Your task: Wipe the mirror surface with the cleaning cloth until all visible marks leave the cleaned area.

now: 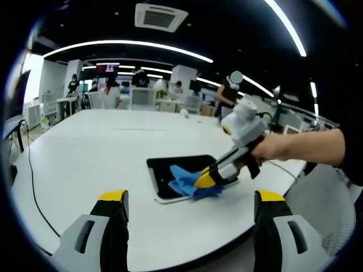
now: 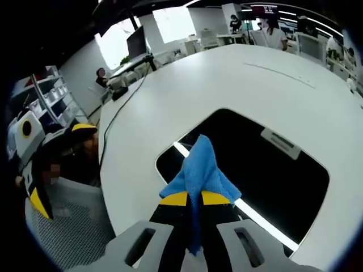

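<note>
A dark rectangular mirror [image 1: 173, 171] [image 2: 266, 175] lies flat on the white table [image 1: 102, 147] [image 2: 187, 85]. My right gripper [image 2: 195, 198] [image 1: 205, 180] is shut on a blue cleaning cloth [image 2: 201, 167] [image 1: 190, 181], which it presses onto the mirror's near part. In the left gripper view a hand holds that gripper at the right. My left gripper [image 1: 190, 201] hangs open above the table's near edge, well short of the mirror, with nothing between its jaws. It also appears at the left of the right gripper view, as the left gripper [image 2: 57, 158].
A black cable [image 1: 31, 181] runs along the table's left side. A small label [image 2: 279, 143] sits on the mirror. Desks, chairs and several people stand in the background beyond the table. A mesh chair [image 2: 68, 226] is by the table's edge.
</note>
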Demonstrator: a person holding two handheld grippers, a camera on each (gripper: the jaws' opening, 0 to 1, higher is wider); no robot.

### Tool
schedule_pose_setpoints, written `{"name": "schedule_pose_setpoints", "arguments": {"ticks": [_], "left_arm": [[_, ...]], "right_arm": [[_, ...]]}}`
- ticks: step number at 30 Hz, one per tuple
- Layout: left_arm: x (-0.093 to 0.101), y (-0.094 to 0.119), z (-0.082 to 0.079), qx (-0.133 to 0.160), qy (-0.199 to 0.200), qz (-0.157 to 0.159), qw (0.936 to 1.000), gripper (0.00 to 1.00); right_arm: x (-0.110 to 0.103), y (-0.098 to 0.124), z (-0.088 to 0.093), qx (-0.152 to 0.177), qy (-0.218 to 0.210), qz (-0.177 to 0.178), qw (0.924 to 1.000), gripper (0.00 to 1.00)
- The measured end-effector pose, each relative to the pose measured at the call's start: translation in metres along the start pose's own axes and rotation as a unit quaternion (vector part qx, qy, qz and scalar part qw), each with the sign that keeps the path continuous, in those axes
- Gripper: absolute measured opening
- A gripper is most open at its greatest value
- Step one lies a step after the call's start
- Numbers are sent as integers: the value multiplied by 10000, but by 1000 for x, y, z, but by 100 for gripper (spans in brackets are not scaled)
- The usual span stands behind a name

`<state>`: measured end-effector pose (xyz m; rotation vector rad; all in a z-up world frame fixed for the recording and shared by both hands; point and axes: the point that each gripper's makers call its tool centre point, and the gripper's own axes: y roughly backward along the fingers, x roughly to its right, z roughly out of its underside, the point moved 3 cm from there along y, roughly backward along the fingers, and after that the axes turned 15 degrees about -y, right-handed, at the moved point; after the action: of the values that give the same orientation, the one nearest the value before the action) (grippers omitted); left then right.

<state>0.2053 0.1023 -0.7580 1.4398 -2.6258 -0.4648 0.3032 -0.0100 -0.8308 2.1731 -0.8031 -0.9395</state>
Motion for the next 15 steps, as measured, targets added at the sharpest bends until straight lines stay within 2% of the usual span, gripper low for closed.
{"name": "schedule_pose_setpoints", "arguments": {"ticks": [4, 6, 10, 15], "left_arm": [[1, 0, 0, -9, -8, 19, 10000, 91], [1, 0, 0, -13, -9, 22, 10000, 91], [1, 0, 0, -25, -6, 14, 10000, 91], [1, 0, 1, -35, -13, 21, 10000, 91]], "right_arm": [[0, 0, 0, 54, -4, 49, 10000, 1], [0, -1, 0, 88, 249, 153, 9995, 1], [3, -1, -2, 192, 181, 220, 9994, 1], [6, -1, -5, 173, 131, 193, 9996, 1]]}}
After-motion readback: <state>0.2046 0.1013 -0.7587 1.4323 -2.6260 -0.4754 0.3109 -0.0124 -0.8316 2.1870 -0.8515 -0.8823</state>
